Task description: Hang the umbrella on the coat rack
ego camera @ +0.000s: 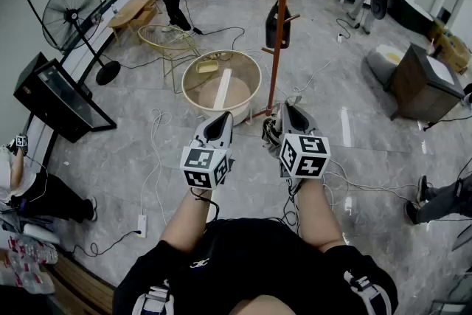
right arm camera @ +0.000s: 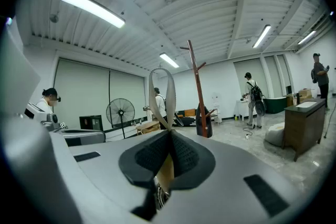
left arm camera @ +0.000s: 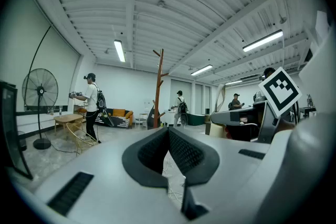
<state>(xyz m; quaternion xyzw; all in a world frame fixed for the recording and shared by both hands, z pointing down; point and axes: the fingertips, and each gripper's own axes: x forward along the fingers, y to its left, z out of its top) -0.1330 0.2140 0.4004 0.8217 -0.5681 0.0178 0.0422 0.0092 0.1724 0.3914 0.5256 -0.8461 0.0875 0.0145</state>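
Grey tiled floor (ego camera: 118, 158): power strip (ego camera: 141, 225), round tub (ego camera: 185, 88), standing fan (ego camera: 71, 15).

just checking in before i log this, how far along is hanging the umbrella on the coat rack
Done: the right hand-held gripper is shut on a strap loop, apparently the umbrella's. In hand: only that; the left hand-held gripper is shut, empty. Left: the coat rack stands ahead across the floor, apart from both, a dark item already on it; the loop must still go over a peg.

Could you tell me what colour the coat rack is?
The coat rack is reddish-brown, clearest in the head view.
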